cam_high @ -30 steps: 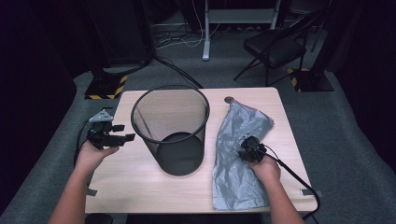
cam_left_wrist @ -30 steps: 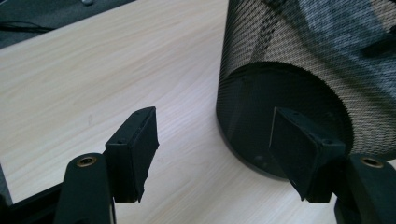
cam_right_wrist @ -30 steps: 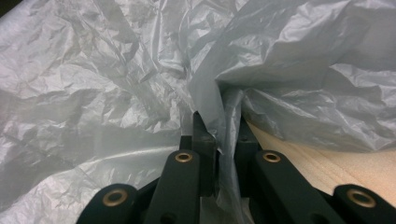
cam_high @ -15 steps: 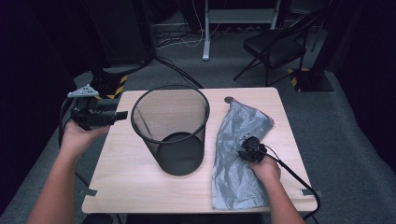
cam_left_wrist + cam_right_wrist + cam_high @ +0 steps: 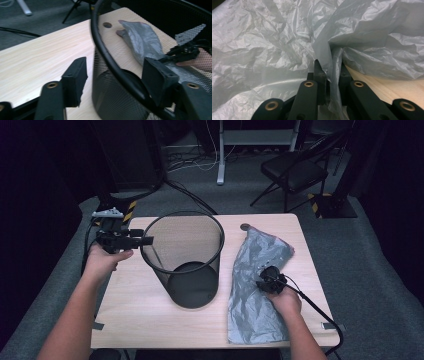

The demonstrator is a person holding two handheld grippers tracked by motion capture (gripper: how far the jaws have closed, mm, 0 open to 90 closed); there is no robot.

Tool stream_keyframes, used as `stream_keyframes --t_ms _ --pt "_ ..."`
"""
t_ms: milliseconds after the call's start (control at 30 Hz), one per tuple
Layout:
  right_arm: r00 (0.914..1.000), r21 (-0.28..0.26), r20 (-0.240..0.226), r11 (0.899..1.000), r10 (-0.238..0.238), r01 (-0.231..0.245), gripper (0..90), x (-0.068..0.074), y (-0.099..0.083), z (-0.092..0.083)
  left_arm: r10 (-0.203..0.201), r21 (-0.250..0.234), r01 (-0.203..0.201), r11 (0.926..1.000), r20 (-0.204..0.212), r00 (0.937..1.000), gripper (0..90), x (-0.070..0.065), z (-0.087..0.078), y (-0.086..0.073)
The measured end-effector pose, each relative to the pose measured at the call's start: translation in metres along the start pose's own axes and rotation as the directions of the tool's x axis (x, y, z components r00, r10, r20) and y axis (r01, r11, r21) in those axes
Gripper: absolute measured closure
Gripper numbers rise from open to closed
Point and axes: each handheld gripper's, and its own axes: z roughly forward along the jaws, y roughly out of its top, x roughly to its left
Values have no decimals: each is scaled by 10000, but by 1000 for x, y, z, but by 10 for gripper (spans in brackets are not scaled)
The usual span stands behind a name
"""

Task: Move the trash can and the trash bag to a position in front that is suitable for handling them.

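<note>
A black wire-mesh wastebasket [image 5: 192, 270] stands upright in the middle of the wooden table [image 5: 140, 310]. My left gripper [image 5: 145, 240] is held level at its left rim. In the left gripper view the basket's rim [image 5: 100, 45] runs between the jaws of that gripper [image 5: 115, 62]; they have just been closing, and a gap still shows at the left pad. A crumpled grey plastic bag [image 5: 260, 265] lies flat to the right of the basket. My right gripper [image 5: 265, 282] is shut on a fold of the bag [image 5: 274, 45], pinched between its pads [image 5: 319, 72].
A round cable hole [image 5: 245, 226] sits in the table behind the bag. A black folding chair [image 5: 295, 170] and floor cables stand beyond the table's far edge. A cable [image 5: 320, 312] trails from the right gripper over the front right corner.
The left hand has risen from the table's left edge and moved up to the basket's rim, its jaws narrower. The right hand and the bag have stayed put.
</note>
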Motion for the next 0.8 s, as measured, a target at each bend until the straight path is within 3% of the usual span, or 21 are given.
stream_keyframes --t_ms 100,200,367,600,800 --pt "10000 99 97 10000 -5 4 822 -4 -1 -2 444 283 -440 9986 -125 9989 452 -7 8 -1" --pt "9999 167 133 9999 38 -40 823 -6 -2 -3 491 278 -482 9985 -310 9983 445 -12 12 -2" --pt "9998 190 143 9997 164 -166 823 -11 -7 -6 495 153 -493 9987 -135 9987 445 -20 15 -3" --pt "9996 334 237 9993 170 -178 823 -18 -11 -11 978 315 -969 9948 -273 9948 435 -41 20 -4" --pt "9997 255 105 9995 205 -208 823 -24 -14 -12 1236 267 -1235 9920 -22 9923 425 -55 22 -7"
